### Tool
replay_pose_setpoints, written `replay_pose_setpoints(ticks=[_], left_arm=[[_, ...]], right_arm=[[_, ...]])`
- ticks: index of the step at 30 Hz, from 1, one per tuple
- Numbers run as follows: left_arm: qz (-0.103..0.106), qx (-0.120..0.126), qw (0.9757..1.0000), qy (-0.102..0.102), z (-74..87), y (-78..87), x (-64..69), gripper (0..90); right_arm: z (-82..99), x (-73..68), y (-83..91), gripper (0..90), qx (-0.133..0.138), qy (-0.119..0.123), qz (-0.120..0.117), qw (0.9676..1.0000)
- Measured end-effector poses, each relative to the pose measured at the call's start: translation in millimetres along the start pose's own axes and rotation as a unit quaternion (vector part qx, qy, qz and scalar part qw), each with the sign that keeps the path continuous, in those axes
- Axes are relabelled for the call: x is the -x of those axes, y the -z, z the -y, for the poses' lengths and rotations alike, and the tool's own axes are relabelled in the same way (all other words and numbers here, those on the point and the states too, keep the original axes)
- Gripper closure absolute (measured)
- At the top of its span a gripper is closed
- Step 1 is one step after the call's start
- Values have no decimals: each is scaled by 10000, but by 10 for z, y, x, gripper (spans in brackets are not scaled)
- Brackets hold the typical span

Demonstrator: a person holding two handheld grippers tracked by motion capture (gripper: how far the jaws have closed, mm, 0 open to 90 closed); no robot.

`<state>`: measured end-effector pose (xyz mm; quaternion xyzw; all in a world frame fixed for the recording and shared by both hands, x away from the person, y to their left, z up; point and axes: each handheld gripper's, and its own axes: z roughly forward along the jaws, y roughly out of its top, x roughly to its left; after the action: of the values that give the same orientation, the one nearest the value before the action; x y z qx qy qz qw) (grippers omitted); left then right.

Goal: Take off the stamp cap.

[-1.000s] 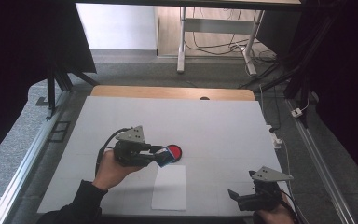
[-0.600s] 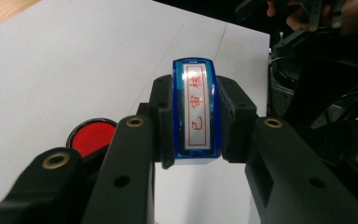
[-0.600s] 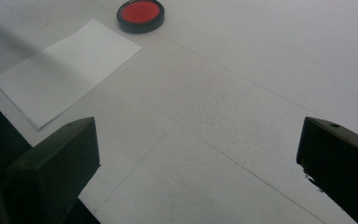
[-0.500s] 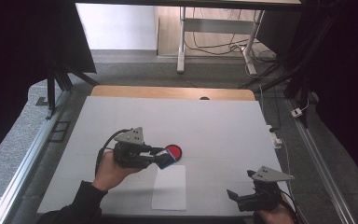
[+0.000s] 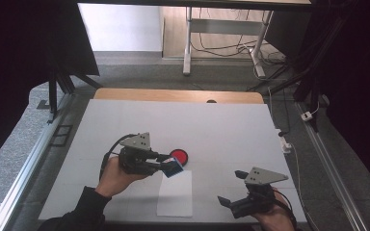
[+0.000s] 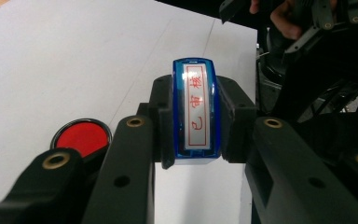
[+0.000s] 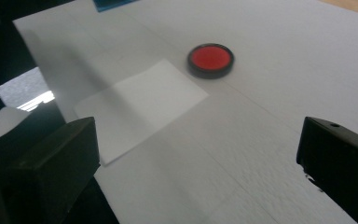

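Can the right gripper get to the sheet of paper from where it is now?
Probably yes. The right gripper is open, holds nothing, and sits just right of the paper with bare table between them. The left gripper, shut on the blue stamp, hangs by the paper's far edge and could crowd it.

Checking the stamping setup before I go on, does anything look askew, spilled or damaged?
Nothing stands out. The blue stamp sits squarely in the left hand-held gripper, the red ink pad lies flat with no ink spilled, and the white paper lies flat, roughly square to the table's edge.

Left claw (image 5: pixel 166 165): black body, grey three-cornered plate, black cable, brass rivets. Right claw (image 5: pixel 229 202): same. Dark sleeve (image 5: pixel 84 209).
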<state>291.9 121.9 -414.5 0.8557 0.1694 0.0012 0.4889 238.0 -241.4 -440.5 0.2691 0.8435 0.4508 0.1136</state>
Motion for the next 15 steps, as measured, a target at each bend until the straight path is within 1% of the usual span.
replay_pose_setpoints(ticks=[3, 4, 5, 6, 7, 8, 9, 10, 11, 12, 13, 14, 15], left_arm=[[4, -18, 10000, -3, -1, -8, 2, 699], [9, -7, 10000, -2, -2, -7, 1, 699], [50, 24, 10000, 25, -4, -2, -3, 699], [81, 48, 9999, 47, -5, 2, -6, 699], [116, 76, 9999, 72, -6, 8, -8, 699], [129, 76, 9999, 68, -8, 10, -10, 699], [118, 72, 9999, 60, -13, 13, -9, 699], [103, 73, 9999, 56, -17, 17, -6, 699], [104, 78, 9999, 56, -18, 21, -4, 699], [112, 78, 9999, 46, -21, 29, 1, 699], [105, 77, 9999, 24, -22, 34, 9, 699], [111, 71, 9999, 7, -25, 39, 15, 699], [139, 82, 9999, 2, -32, 45, 18, 699]], right_arm=[[-54, -20, -78, 0, -39, 93, -167, 9998], [-54, -20, -78, 0, -39, 93, -167, 9998], [-105, -26, -141, 0, -41, 147, -305, 9994], [-105, -26, -141, 0, -41, 147, -305, 9994], [-150, -29, -202, 0, -17, 90, -465, 9989], [-163, -29, -230, 0, 14, 35, -556, 9984], [-187, -28, -271, 0, 27, -24, -698, 9976], [-204, -32, -304, 0, 43, -28, -753, 9971], [-204, -32, -304, 0, 43, -28, -753, 9971], [-231, -46, -368, 0, -22, 40, -787, 9969], [-231, -46, -368, 0, -22, 40, -787, 9969], [-240, -56, -396, 0, -96, 93, -770, 9969], [-263, -82, -446, 0, -223, 215, -775, 9965]])
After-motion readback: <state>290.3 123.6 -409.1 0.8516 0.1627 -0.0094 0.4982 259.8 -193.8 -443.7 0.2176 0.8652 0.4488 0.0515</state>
